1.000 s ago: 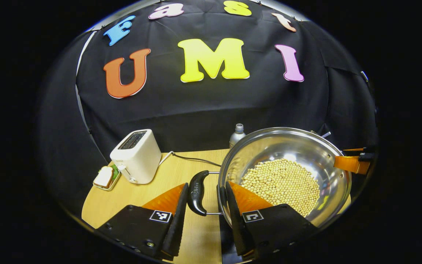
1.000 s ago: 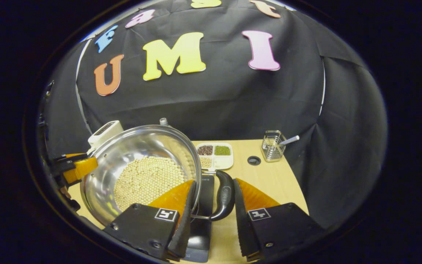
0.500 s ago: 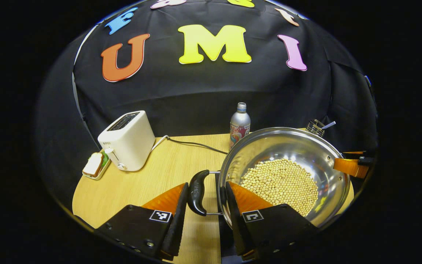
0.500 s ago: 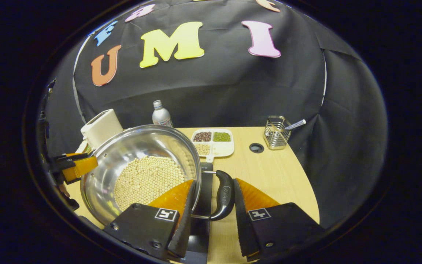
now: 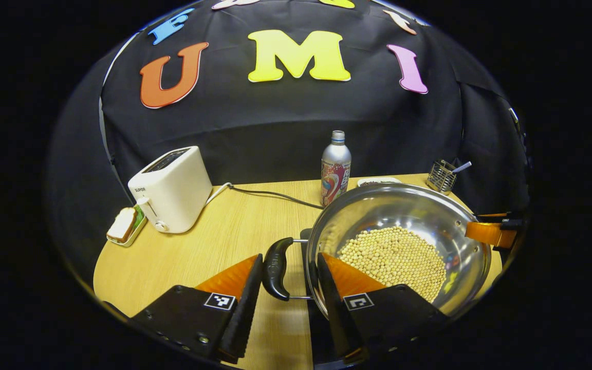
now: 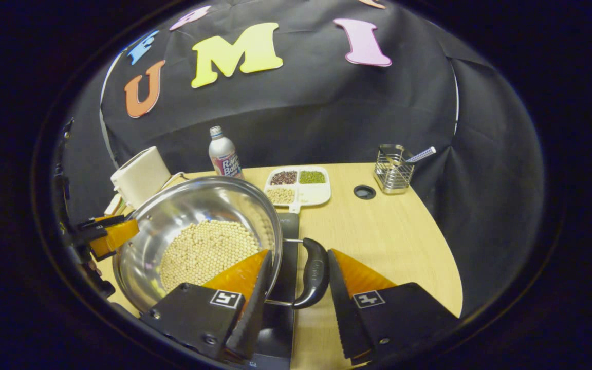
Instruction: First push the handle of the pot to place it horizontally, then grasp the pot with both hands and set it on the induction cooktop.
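On the wooden table (image 6: 388, 236), the pot (image 5: 378, 216) with its layer of soybeans (image 6: 206, 254) sat between my two tongs, directly over the black induction cooktop (image 6: 289, 228), whose slab showed beneath the pot's right side in the right gripper view.

My left gripper (image 5: 290, 257) straddled the left handle (image 5: 275, 267): one finger lay outside the black grip, the other reached over the rim into the bowl. My right gripper (image 6: 300, 252) mirrored this on the right handle (image 6: 314, 272). Neither pair of jaws was wide apart, yet I could not tell whether they were pinching the handles or merely bracketing them.

Both handles stuck out sideways, level with the rim, so I judged the pushing step finished. The two-handed grasp and the carry looked done too, since the pot was above the cooktop. What I could not make out was whether its base rested on the slab or hung just over it. What remained, as I judged it, was settling the pot flat, letting go of both handles, and drawing the tongs back without tipping the beans.
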Demonstrator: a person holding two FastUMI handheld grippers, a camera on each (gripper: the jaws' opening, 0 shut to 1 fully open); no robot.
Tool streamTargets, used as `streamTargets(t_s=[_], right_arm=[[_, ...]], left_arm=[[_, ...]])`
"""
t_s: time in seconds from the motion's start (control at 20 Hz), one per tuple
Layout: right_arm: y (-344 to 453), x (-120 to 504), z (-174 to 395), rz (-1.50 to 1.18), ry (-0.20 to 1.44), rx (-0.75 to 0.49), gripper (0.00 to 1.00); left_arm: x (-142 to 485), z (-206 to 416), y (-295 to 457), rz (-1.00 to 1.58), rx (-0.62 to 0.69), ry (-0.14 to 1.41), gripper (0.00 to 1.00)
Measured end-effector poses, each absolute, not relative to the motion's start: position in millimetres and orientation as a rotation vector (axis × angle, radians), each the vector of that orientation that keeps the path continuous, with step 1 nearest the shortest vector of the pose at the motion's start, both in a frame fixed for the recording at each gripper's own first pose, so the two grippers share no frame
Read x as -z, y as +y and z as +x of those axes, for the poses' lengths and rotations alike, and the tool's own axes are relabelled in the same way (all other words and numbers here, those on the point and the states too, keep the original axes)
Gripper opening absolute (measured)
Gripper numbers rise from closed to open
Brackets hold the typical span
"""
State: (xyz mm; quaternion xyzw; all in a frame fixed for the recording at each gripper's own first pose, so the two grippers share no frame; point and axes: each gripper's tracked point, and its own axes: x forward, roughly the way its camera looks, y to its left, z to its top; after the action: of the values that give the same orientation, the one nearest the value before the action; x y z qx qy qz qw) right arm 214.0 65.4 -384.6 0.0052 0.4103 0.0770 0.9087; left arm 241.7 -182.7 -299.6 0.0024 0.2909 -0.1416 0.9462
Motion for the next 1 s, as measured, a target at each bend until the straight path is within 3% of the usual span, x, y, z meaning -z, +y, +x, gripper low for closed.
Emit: streamTargets(t_s=[0.1, 0.15, 0.2, 0.35, 0.45, 1.0], right_arm=[[66, 384, 212, 0.009, 0.836, -0.162, 0.69], [68, 386, 208, 0.005, 0.841, -0.173, 0.68], [68, 385, 202, 0.004, 0.845, -0.178, 0.72], [64, 378, 195, 0.007, 0.811, -0.164, 0.82], [61, 367, 185, -0.027, 0.764, -0.157, 0.89], [56, 290, 109, -0.017, 0.515, -0.122, 0.92]], left_arm=[[298, 241, -180, -0.008, 0.287, 0.587, 0.63], [296, 241, -176, -0.012, 0.28, 0.578, 0.72], [292, 240, -171, -0.016, 0.264, 0.562, 0.64], [288, 230, -164, -0.072, 0.257, 0.555, 0.92], [281, 220, -157, -0.104, 0.249, 0.54, 0.97], [227, 140, -127, -0.142, 0.214, 0.328, 0.96]])
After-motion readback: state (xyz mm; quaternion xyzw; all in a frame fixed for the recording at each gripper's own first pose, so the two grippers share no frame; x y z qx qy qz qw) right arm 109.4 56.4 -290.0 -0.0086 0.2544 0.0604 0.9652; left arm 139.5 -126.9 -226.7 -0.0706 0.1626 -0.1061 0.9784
